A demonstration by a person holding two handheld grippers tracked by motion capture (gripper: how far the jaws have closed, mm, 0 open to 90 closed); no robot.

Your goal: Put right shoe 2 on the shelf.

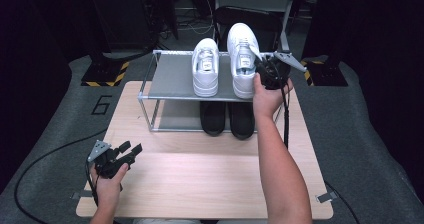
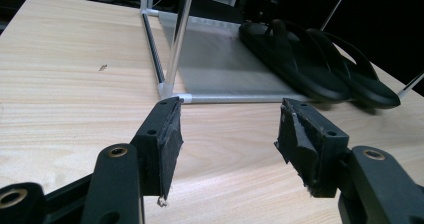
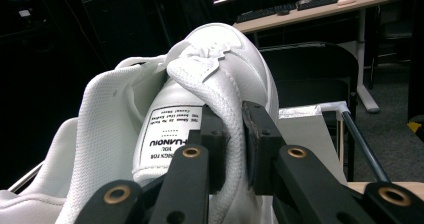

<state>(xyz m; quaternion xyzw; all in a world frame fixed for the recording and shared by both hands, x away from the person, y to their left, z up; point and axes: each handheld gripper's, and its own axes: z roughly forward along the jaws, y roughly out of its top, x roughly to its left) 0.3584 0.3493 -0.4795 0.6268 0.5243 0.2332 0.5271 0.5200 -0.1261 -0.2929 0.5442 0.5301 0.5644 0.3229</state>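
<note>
right fingers (image 3: 231,134) pinch white sneaker (image 3: 200,99) collar | left fingers (image 2: 227,134) wide, empty | wooden table (image 1: 200,184) | dark room

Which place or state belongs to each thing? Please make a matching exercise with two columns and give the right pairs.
1. right white sneaker
2. left white sneaker
3. black sandals
4. left gripper

a. on the lower shelf
b. open, above the table
c. standing free on the top shelf
d. collar pinched by the right gripper

Pairs: 1-d, 2-c, 3-a, 4-b
</note>
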